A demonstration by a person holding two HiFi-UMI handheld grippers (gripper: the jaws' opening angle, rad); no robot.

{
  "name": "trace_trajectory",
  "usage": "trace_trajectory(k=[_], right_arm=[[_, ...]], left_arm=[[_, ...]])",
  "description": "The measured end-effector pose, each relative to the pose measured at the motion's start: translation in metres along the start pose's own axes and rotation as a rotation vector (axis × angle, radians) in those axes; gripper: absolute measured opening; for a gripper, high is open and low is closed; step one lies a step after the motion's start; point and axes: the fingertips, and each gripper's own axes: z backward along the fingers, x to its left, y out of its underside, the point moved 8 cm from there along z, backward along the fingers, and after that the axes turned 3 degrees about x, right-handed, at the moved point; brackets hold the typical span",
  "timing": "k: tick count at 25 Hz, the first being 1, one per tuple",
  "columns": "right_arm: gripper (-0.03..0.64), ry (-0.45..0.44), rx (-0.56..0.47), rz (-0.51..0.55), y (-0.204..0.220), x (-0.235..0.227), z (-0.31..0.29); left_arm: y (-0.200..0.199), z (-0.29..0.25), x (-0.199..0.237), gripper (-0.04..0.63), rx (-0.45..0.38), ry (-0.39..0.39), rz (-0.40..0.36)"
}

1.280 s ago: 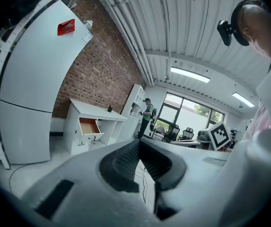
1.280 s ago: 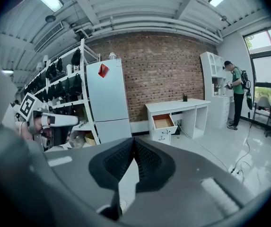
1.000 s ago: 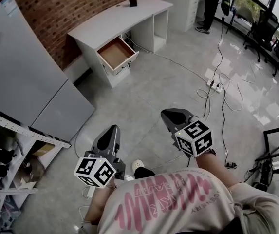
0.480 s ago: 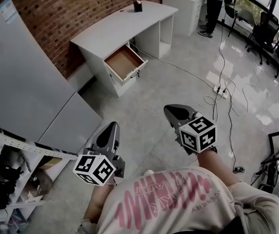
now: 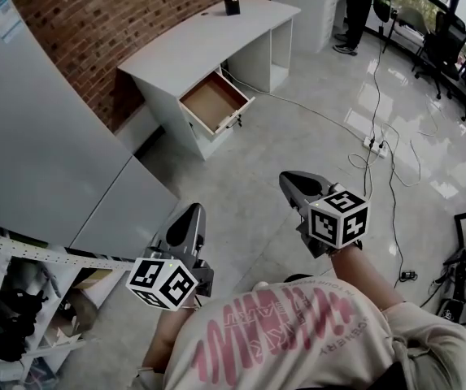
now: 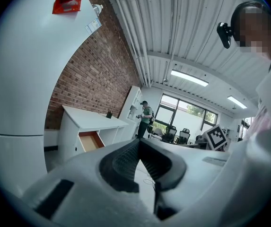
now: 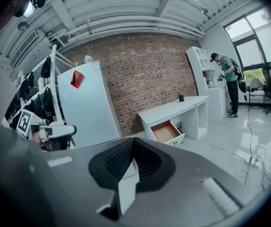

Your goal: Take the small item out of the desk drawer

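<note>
Well, both pairs of jaws were pressed together with nothing between them, left gripper (image 6: 139, 143) and right gripper (image 7: 132, 141) alike, well apart from the white desk (image 5: 200, 39). Its drawer (image 5: 213, 102) stood open; any small item inside was too tiny to make out.

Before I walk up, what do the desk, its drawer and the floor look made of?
Desk: likely white laminated board, matte and even.
Drawer: white front, brown wood-look inside.
Floor: glossy pale tile or stone, with window glare.
</note>
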Motion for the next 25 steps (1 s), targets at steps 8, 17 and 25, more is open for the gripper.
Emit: trace_trajectory(k=[8,17,25], right_arm=[[0.012,-0.045,0.046,-0.181,0.020,-0.003,-0.020],[0.012,-0.064,0.069,-0.196,0.016,-0.020,-0.039],[0.012,-0.108,0.069,-0.214,-0.011,-0.054,-0.076]], left_arm=[[0.017,-0.002,0.017,0.005,0.032,0.020,0.097],[0.013,-0.023,0.024,0.005,0.036,0.001,0.104],[-0.004,-0.066,0.038,0.005,0.016,-0.015,0.109]])
